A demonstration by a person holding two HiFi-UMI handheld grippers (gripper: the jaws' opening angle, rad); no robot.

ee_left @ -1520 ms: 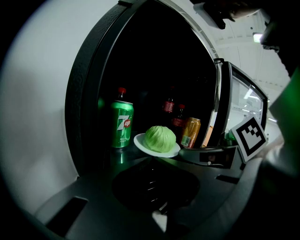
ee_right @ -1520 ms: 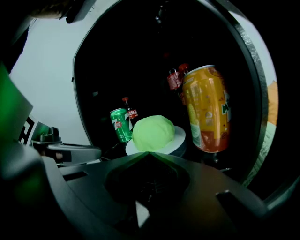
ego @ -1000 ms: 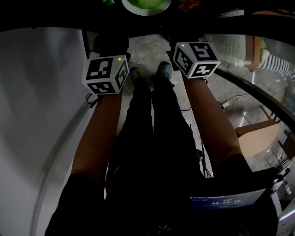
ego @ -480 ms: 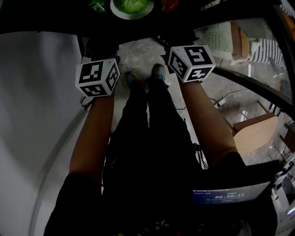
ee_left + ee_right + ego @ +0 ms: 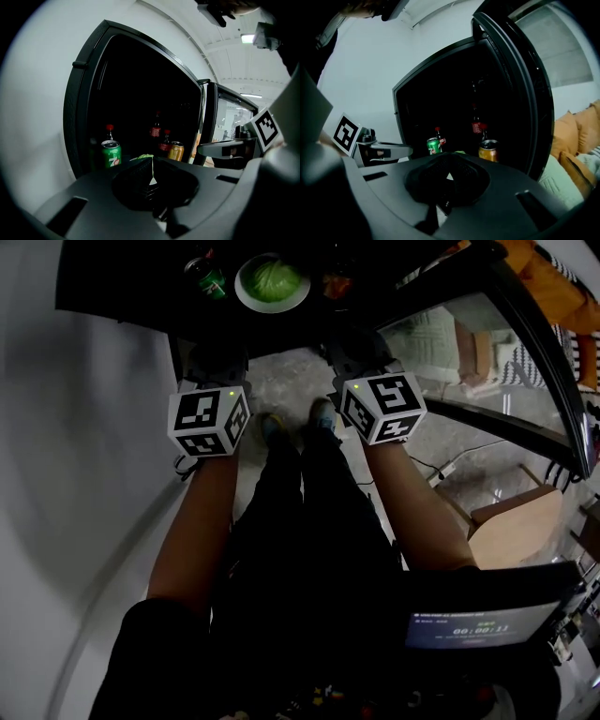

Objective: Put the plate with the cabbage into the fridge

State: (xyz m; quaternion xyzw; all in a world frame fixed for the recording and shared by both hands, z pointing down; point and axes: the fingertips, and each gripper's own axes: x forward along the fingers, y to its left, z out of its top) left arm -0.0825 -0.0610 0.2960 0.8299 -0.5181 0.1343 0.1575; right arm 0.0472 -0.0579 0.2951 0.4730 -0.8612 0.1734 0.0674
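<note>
The white plate [image 5: 272, 282] with the green cabbage rests on a dark shelf inside the open fridge, at the top of the head view. Only a sliver of cabbage [image 5: 145, 156] peeks over the left gripper's body, and another sliver of it [image 5: 461, 152] over the right's. My left gripper [image 5: 216, 360] and right gripper [image 5: 354, 348] hang side by side just short of the shelf, apart from the plate. Both stand shut with nothing held: the left gripper [image 5: 151, 176] and right gripper [image 5: 449, 174] show their pads pressed together.
A green can [image 5: 208, 277] stands left of the plate, a gold can [image 5: 488, 150] to its right, and cola bottles [image 5: 156, 131] behind. The fridge's glass door [image 5: 525, 352] hangs open at the right. A wooden box [image 5: 516, 526] sits on the floor. White wall lies left.
The head view has tipped up, so the plate and shelf show more fully. Both grippers have stayed shut and close together, shifting only slightly.
</note>
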